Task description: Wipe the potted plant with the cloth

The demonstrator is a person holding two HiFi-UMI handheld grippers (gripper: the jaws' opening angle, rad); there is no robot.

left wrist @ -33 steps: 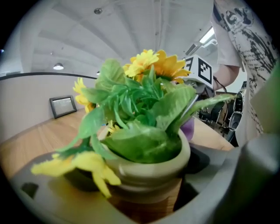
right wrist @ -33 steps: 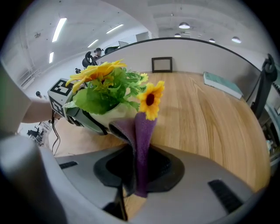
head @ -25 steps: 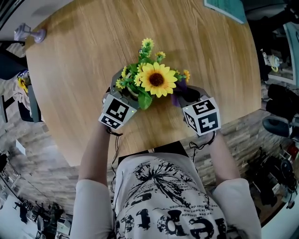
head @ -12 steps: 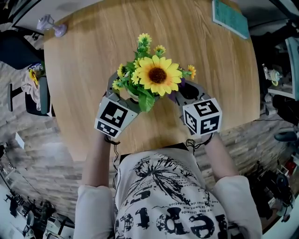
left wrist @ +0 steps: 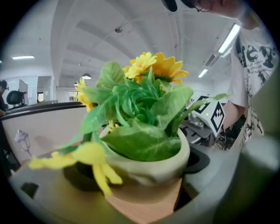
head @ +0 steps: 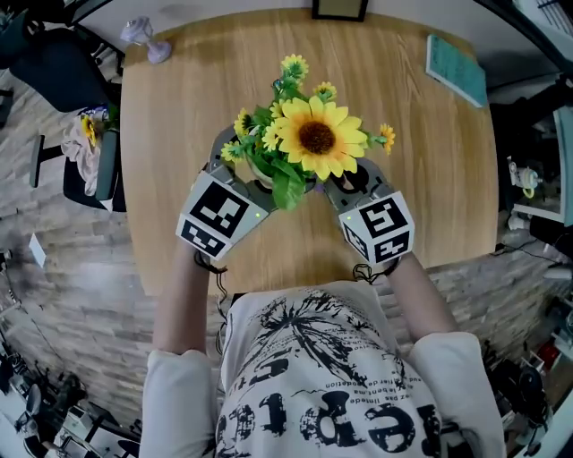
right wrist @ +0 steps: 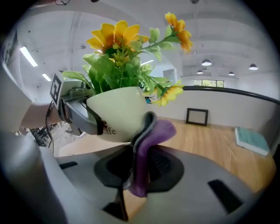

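Observation:
The potted plant [head: 304, 148] has a big sunflower, small yellow blooms and green leaves in a cream pot [left wrist: 148, 164]. It stands on the round wooden table [head: 179, 107]. My left gripper [head: 240, 172] reaches in from the left, its jaws closed on the pot's sides [left wrist: 140, 175]. My right gripper [head: 347, 183] is shut on a folded purple cloth [right wrist: 146, 151]. The cloth's upper end rests against the pot's wall [right wrist: 118, 113]. In the head view, leaves hide most of the pot.
A teal book [head: 457, 70] lies at the table's far right [right wrist: 251, 141]. A dark picture frame [head: 338, 9] stands at the far edge [right wrist: 196, 117]. A small lavender lamp [head: 148, 38] sits at the far left corner. A chair [head: 89, 161] stands left of the table.
The head view has shifted, so the table's far edge and the frame now show. Both grippers stay at the pot, and the right one sits slightly closer in.

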